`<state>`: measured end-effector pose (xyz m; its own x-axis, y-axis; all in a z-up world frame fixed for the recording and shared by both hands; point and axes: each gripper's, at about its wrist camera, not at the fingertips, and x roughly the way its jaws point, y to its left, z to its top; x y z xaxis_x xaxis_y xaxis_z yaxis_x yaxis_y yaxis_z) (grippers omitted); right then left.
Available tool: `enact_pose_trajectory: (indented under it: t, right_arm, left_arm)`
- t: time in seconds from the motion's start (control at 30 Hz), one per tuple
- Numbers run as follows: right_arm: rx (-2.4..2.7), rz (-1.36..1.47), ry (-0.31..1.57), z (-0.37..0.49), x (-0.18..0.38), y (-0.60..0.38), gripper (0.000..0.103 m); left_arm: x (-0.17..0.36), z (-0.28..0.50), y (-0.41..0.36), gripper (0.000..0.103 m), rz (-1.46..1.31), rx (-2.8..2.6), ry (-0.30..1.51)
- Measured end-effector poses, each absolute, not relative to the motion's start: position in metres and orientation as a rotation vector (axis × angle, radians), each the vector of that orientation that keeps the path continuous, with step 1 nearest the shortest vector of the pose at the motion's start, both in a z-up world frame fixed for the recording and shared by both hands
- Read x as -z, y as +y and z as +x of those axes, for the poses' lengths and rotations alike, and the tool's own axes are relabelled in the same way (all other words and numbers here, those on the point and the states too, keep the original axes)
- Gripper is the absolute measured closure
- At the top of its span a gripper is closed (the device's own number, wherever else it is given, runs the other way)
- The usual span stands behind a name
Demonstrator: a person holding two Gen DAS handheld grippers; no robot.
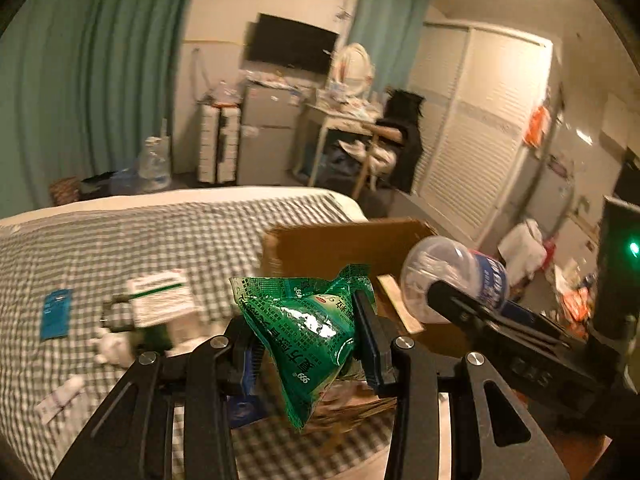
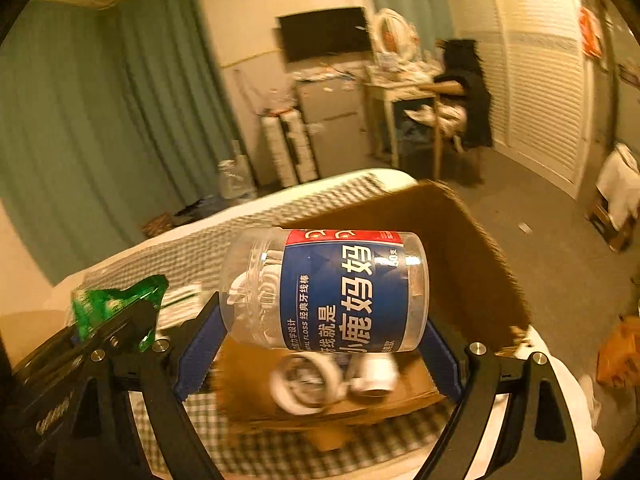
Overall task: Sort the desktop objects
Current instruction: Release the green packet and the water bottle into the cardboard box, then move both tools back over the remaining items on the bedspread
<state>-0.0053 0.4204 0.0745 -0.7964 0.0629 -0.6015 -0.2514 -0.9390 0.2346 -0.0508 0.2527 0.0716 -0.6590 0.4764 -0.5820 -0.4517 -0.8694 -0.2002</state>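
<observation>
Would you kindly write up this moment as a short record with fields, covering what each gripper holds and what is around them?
surface: bed with a checked cover
left gripper: shut on a green packet
right gripper: shut on a clear jar with a blue label, lying sideways
container: open cardboard box, beyond both grippers
inside box: a white roll of tape and another white item, blurred
left on cover: a blue card, a white box, small white items, blurred

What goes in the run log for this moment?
left hand-held gripper: holds green sachet | right hand-held gripper: holds floss-pick jar | both above cardboard box
</observation>
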Motion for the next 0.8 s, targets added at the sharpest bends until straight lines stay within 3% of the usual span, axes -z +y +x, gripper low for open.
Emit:
enact_pose_trajectory:
  t: [0.17, 0.27, 0.4, 0.43, 0.7, 0.8]
  right_arm:
    - [-2.743, -0.942, 0.466, -0.008, -0.060, 0.449, 0.015]
    - [-2.726, -0.936, 0.490, -0.008, -0.055, 0.457, 0.014]
    - [-2.701, -0.903, 0.539, -0.005, -0.055, 0.464, 0.014]
    - [-2.711, -0.894, 0.544, -0.004, -0.057, 0.462, 0.014]
    - [-2.860, -0.864, 0.491, 0.003, -0.076, 0.417, 0.014]
    - [-2.951, -0.882, 0.458, 0.000, -0.084, 0.382, 0.014]
  left_arm:
    - [-0.055, -0.048, 0.283, 0.062, -0.923, -2.403, -0.037]
    - [-0.043, -0.054, 0.288, 0.053, -0.969, -2.387, -0.018]
    - [-0.033, -0.062, 0.283, 0.023, -1.050, -2.395, -0.047]
    - [-0.032, -0.063, 0.278, 0.020, -1.057, -2.397, -0.059]
    - [-0.056, -0.061, 0.223, 0.020, -1.043, -2.509, -0.089]
    - [-0.064, -0.064, 0.178, 0.016, -1.015, -2.603, -0.109]
